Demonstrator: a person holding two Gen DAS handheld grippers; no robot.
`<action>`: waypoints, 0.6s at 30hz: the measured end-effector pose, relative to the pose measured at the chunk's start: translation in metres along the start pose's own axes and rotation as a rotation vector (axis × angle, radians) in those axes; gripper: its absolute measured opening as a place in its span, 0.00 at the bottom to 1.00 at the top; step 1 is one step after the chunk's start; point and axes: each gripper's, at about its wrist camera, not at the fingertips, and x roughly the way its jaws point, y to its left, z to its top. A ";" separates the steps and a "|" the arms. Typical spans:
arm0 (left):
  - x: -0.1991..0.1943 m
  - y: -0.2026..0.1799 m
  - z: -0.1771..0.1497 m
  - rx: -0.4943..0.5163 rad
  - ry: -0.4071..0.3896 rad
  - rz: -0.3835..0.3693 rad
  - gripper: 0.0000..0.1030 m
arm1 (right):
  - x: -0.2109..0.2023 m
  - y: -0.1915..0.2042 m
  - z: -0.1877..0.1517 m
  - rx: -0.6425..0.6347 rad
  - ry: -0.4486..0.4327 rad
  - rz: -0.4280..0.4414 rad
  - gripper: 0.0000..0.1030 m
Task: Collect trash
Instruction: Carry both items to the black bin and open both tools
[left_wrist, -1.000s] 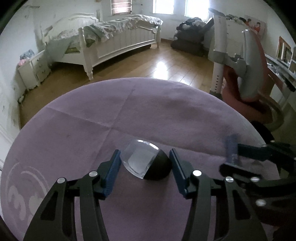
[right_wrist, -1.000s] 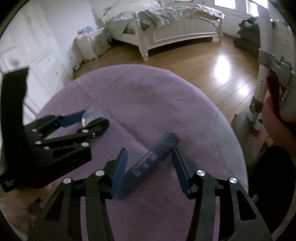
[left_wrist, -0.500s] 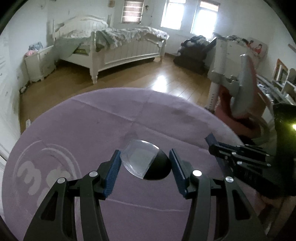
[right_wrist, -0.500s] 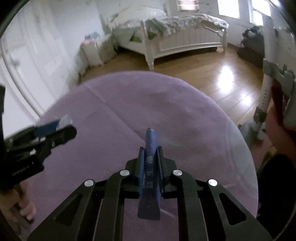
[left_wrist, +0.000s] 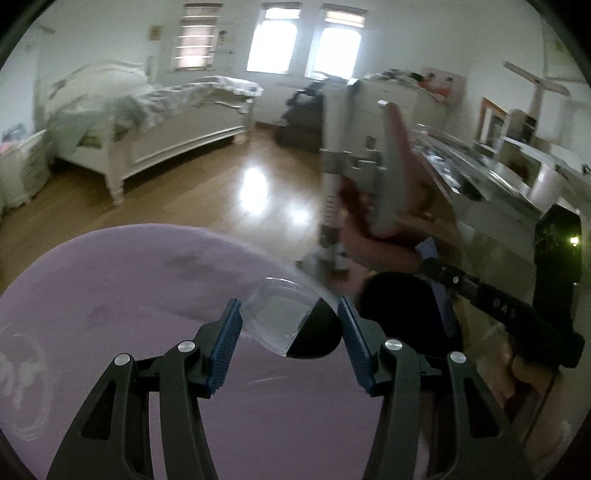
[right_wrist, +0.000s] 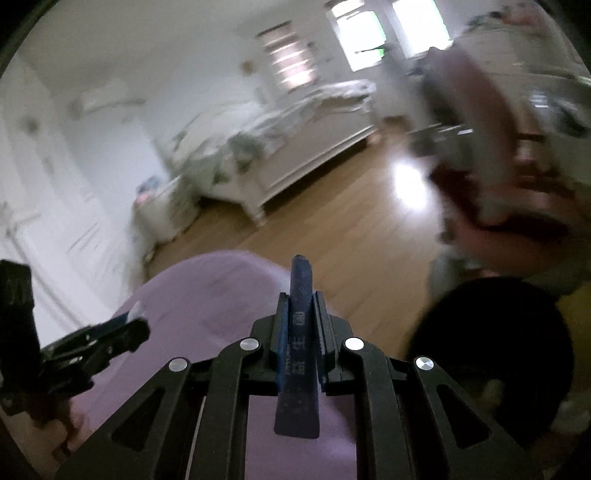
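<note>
— So, what did the left gripper (left_wrist: 290, 326) have?
— A small cup (left_wrist: 291, 323), clear at one end and black at the other, sat between its blue pads, jaws about half apart. Whether the pads actually pressed on it I could not tell; a sliver of gap seemed to show at each side.
— And the right gripper (right_wrist: 300, 332)?
— Clamped nearly shut on a dark blue sachet (right_wrist: 298, 354), which stood on edge and stuck out past the fingertips. Its print was too blurred to read.
— Where were they?
— Both hung above the purple rug (left_wrist: 110, 288), near its edge by the wooden floor (left_wrist: 221, 192). A round black bin (right_wrist: 491, 354) lay just right of the sachet; motion blur hid its inside.
— Anything else?
— The bed (left_wrist: 159, 122) and a chair (left_wrist: 391, 173) were smeared. In the left view the right gripper was cut off by the bin.
</note>
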 end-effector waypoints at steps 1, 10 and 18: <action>0.005 -0.013 0.002 0.013 0.002 -0.014 0.52 | -0.008 -0.015 0.002 0.016 -0.013 -0.017 0.13; 0.061 -0.108 0.010 0.091 0.032 -0.154 0.52 | -0.065 -0.135 -0.005 0.159 -0.084 -0.151 0.13; 0.108 -0.151 0.001 0.102 0.100 -0.249 0.52 | -0.068 -0.168 -0.022 0.207 -0.072 -0.185 0.13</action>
